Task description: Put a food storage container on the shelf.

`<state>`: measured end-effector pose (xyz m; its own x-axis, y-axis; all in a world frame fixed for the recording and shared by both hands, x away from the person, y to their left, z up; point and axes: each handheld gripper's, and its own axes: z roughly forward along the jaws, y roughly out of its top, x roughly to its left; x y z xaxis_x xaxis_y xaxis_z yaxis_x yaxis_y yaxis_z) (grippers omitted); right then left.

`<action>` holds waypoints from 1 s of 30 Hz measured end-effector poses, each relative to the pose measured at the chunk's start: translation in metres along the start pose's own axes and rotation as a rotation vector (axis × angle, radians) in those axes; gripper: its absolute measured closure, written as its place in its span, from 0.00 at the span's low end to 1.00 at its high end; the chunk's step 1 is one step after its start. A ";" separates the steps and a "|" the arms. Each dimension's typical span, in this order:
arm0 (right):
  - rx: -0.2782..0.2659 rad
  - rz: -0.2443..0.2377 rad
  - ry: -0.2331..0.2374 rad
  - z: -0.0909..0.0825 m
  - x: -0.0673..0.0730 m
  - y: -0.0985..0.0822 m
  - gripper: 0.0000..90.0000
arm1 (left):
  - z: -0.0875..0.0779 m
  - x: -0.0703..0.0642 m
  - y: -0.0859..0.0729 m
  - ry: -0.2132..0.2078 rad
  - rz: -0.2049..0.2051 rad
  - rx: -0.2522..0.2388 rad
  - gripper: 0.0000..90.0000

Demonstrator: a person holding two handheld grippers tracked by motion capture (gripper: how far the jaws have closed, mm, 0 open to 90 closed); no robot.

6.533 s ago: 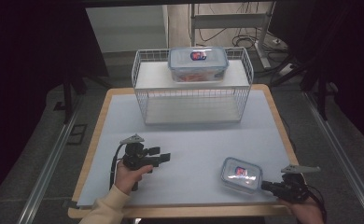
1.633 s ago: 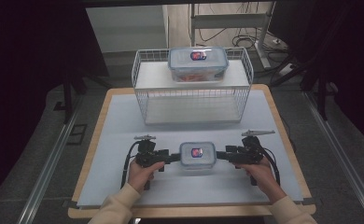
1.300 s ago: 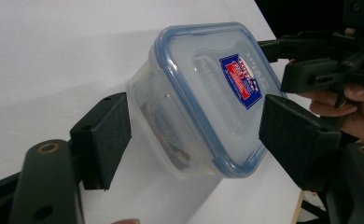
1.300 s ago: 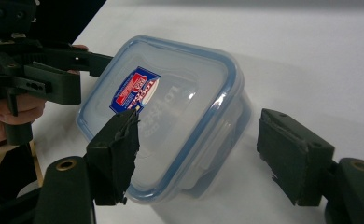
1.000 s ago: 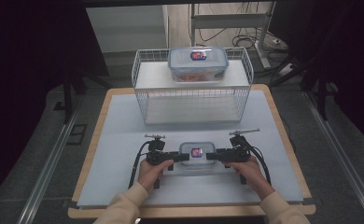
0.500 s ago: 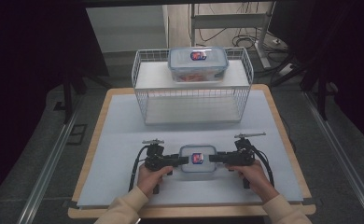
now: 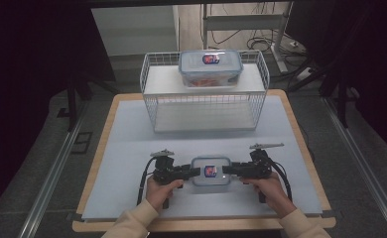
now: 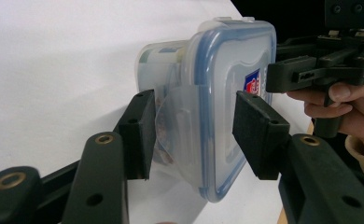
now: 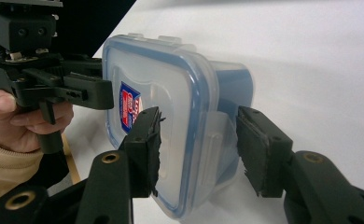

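Desk: a wooden-edged top under a pale blue-grey mat, seen from above in the high view.

Near container: a small clear plastic food box with a blue-rimmed snap lid and a red-and-blue label; it sits on the mat toward the desk's near edge, between the two tongs.

Left tongs: held in the person's left hand and pointed at the box's left end. In the left gripper view one jaw lies on the lid side and the other on the base side, with the lid's end latch between them. The jaws have just been closing and stand about half shut; the base-side pad looks to touch the latch flap, while a narrow gap shows at the lid-side pad, so a firm grip cannot be told.

Right tongs: held in the right hand and set at the box's right end. In the right gripper view they straddle the end latch and have likewise just been closing; a gap shows at the base-side pad, so pressure on the box cannot be confirmed.

Wire basket: a white mesh rack at the far side of the desk, well apart from the near container.

Far container: a larger box of the same kind, resting on top of the basket.
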<state>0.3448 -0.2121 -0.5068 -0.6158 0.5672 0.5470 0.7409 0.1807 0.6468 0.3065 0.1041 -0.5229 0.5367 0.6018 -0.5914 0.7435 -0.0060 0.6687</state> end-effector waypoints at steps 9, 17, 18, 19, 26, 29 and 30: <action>-0.022 -0.013 -0.001 -0.002 0.003 0.002 0.57 | -0.002 -0.003 0.004 0.005 0.020 -0.012 0.57; -0.042 -0.048 -0.010 -0.005 0.008 0.009 0.57 | -0.006 -0.006 0.010 0.005 0.041 -0.024 0.57; -0.045 -0.055 -0.011 -0.005 0.009 0.009 0.57 | -0.007 -0.006 0.011 0.006 0.048 -0.025 0.57; -0.048 -0.063 -0.013 -0.006 0.009 0.009 0.57 | -0.007 -0.006 0.012 0.004 0.049 -0.026 0.57; -0.064 -0.077 -0.014 -0.009 0.013 0.015 0.57 | -0.010 -0.009 0.018 0.001 0.063 -0.038 0.57; -0.069 -0.084 -0.014 -0.012 0.015 0.020 0.57 | -0.012 -0.011 0.024 0.000 0.071 -0.050 0.57; -0.073 -0.088 -0.015 -0.013 0.016 0.023 0.57 | -0.013 -0.012 0.027 -0.001 0.074 -0.055 0.57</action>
<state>0.3481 -0.2096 -0.4764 -0.6732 0.5636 0.4786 0.6623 0.1717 0.7293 0.3147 0.1072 -0.4916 0.5894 0.6006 -0.5402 0.6792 -0.0064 0.7339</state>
